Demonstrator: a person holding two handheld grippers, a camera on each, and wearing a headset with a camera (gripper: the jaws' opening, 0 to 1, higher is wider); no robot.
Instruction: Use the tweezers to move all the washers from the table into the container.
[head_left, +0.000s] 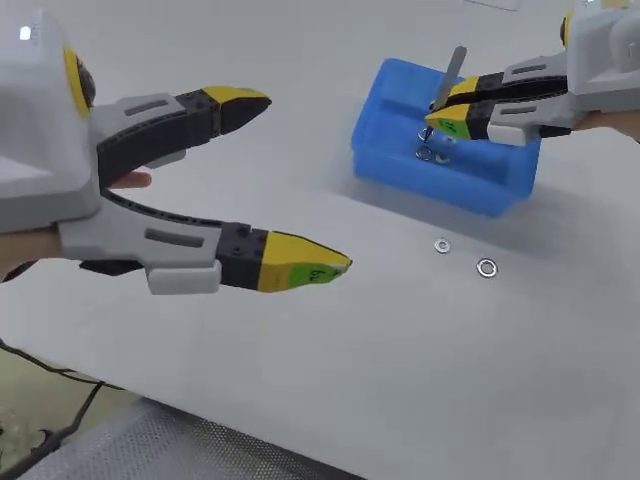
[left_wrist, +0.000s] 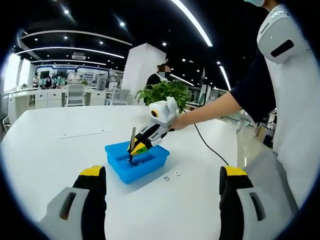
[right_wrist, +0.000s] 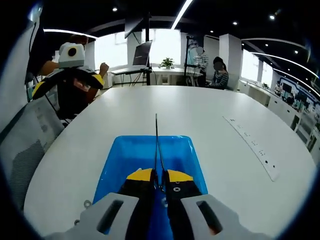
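My right gripper (head_left: 447, 117) is shut on grey metal tweezers (head_left: 452, 75) over the blue container (head_left: 400, 170). The tweezer tips point down into it, close to two washers (head_left: 433, 154) lying inside. Whether the tips hold a washer I cannot tell. Two more washers (head_left: 442, 246) (head_left: 486, 267) lie on the white table in front of the container. My left gripper (head_left: 290, 185) hovers open at the near left, nothing between its jaws. In the right gripper view the tweezers (right_wrist: 156, 145) stick out over the container (right_wrist: 125, 160). The left gripper view has the container (left_wrist: 145, 167) and both table washers (left_wrist: 166, 178).
The white table (head_left: 300, 380) stretches wide around the container, and its near edge runs along the bottom left. A white strip (right_wrist: 252, 145) lies on the table beyond the container. A potted plant (left_wrist: 165, 92) and office desks stand far behind.
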